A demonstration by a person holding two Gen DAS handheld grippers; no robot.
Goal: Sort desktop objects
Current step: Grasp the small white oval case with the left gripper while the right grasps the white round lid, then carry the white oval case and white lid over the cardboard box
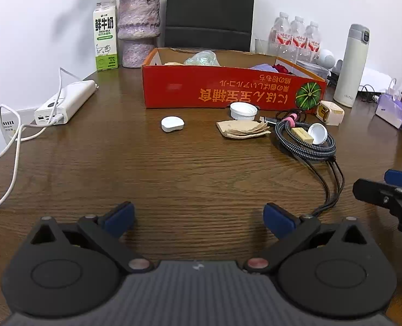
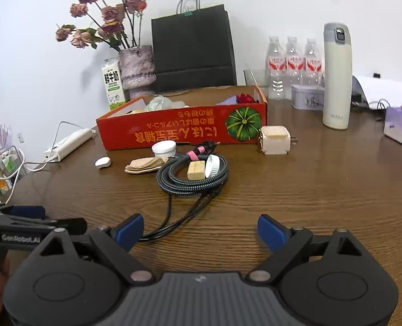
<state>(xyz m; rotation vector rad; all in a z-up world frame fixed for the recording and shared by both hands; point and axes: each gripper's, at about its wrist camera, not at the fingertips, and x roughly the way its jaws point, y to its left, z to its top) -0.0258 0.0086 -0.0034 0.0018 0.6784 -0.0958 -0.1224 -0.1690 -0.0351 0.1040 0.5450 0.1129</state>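
A red cardboard box (image 1: 228, 89) (image 2: 173, 130) stands at the back of the wooden table. In front of it lie a white earbud case (image 1: 172, 124) (image 2: 103, 162), folded brown paper (image 1: 243, 129) (image 2: 144, 164), a white jar lid (image 1: 243, 110) (image 2: 164, 148), a coiled braided cable (image 1: 304, 141) (image 2: 192, 175) with a wooden block (image 1: 302, 135) (image 2: 196, 170) and a white cap (image 1: 318, 133) (image 2: 212, 165) on it, and a beige charger plug (image 1: 331, 112) (image 2: 275, 140). My left gripper (image 1: 199, 218) and right gripper (image 2: 201, 232) both stand open over bare table, nothing between their fingers.
A white power bank (image 1: 68, 100) with its cable lies at the left. A milk carton (image 1: 106, 36), vase (image 1: 138, 30), black bag (image 2: 192, 49), water bottles (image 2: 293, 65), a thermos (image 2: 336, 76), a tin (image 2: 307, 96) and a purple tissue pack (image 2: 400, 125) line the back and right.
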